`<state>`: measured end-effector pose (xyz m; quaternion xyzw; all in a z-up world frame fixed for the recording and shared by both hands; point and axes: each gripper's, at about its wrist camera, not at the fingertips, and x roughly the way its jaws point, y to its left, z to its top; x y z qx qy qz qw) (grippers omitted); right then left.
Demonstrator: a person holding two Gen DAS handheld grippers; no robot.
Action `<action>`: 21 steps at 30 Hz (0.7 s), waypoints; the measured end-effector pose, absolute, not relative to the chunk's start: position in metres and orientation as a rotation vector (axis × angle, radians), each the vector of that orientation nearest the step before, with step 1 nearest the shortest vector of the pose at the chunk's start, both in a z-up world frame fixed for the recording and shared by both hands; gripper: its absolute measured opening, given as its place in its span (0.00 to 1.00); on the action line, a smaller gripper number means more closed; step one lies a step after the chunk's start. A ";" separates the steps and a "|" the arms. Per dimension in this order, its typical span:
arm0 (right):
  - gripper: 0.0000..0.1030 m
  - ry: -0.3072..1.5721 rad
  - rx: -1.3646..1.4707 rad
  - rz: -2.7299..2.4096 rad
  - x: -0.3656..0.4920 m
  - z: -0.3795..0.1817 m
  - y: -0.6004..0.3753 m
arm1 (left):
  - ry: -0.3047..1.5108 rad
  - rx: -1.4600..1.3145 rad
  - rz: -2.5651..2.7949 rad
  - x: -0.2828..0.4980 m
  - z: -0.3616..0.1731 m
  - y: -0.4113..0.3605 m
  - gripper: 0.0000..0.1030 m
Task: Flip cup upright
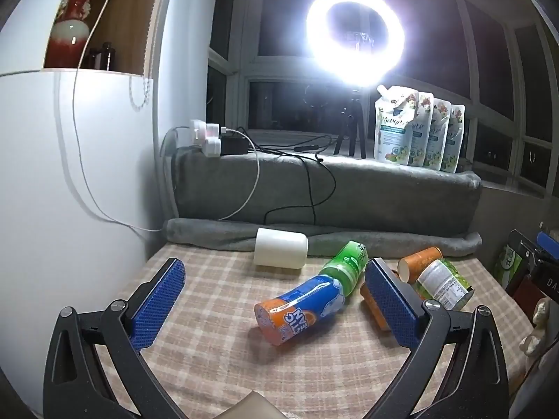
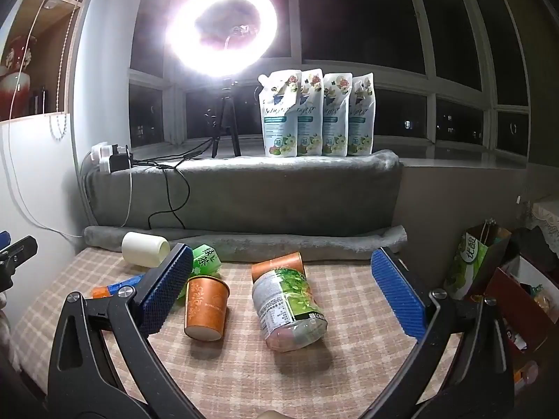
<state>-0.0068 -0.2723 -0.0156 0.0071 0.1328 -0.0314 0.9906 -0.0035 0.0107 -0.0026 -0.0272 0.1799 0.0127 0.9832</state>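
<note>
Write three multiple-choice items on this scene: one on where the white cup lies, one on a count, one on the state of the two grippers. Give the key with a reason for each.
1. Where does the white cup lie?
A. At the far edge of the checked cloth, by the grey rolled blanket
B. On the windowsill
C. Between the left gripper's fingers

2. How many refill pouches stand on the sill?
A. Two
B. Four
C. Six

3. What state are the left gripper and right gripper in?
A. Both open, holding nothing
B. Left shut on the white cup
C. Both shut

Key:
1 A: the cup lies on its side against the blanket roll, well beyond the fingers.
2 B: four matching pouches stand in a row beside the ring light.
3 A: each wrist view shows blue pads spread wide with nothing between them.
</note>
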 end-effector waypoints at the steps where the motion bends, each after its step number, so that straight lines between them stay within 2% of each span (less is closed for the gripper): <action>1: 1.00 0.267 0.019 -0.063 -0.007 -0.016 -0.273 | 0.361 -0.053 0.025 -0.004 -0.003 0.010 0.99; 21: 1.00 0.271 0.030 -0.061 -0.008 -0.016 -0.276 | 0.355 -0.036 0.018 -0.006 0.000 0.005 0.99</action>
